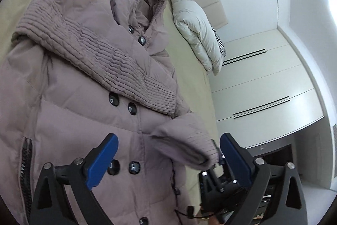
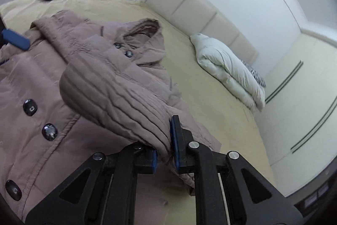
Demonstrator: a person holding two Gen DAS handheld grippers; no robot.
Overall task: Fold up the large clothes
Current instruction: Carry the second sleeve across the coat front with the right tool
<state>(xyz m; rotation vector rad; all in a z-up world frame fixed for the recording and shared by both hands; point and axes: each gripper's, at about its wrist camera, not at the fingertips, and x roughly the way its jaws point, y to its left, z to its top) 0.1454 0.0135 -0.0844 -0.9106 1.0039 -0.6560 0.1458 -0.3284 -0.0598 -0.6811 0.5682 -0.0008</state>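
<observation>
Currently: right gripper (image 2: pixel 165 146) clamps sleeve (image 2: pixel 118 98) | left gripper (image 1: pixel 168 161) wide open, empty | risk: thin pinch; cuff slips, coat (image 1: pixel 84 119) fold undone

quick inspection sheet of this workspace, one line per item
surface: bed with a pale yellow sheet, padded headboard behind.
job's things: mauve padded coat lies front up, buttoned, hood toward the headboard; one ribbed sleeve is folded across the chest.
clutter: folded white duvet by the headboard, a zebra-print item tucked behind it.
grippers: left tool open over the coat, nothing gripped; right tool shut on the other sleeve's cuff.
cables: thin cord and wall socket beside the headboard in the right wrist view.
surroundings: white cabinet fronts, white walls, a window at far left.
</observation>
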